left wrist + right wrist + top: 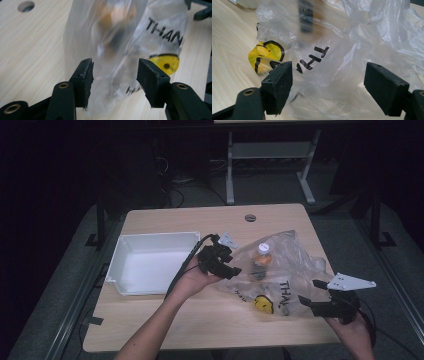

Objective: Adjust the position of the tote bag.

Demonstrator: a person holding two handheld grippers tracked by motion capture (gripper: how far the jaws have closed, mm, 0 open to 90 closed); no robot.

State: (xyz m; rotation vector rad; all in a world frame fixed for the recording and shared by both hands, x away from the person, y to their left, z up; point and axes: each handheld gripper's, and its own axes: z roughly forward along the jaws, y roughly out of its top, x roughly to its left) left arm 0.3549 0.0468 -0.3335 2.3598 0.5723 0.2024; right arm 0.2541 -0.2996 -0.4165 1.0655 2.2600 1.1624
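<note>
Plastic bag lies crumpled on the desk, right of the white tray, with a bottle inside it. My left hand-held gripper is released, jaws spread at the bag's left edge with film between them, nothing pinched yet. My right hand-held gripper is also released, jaws wide at the bag's near right corner. Judgement: early stage. Bottle is not out of the bag and the tray is empty. Left to do: grip the bag, free the bottle.
</note>
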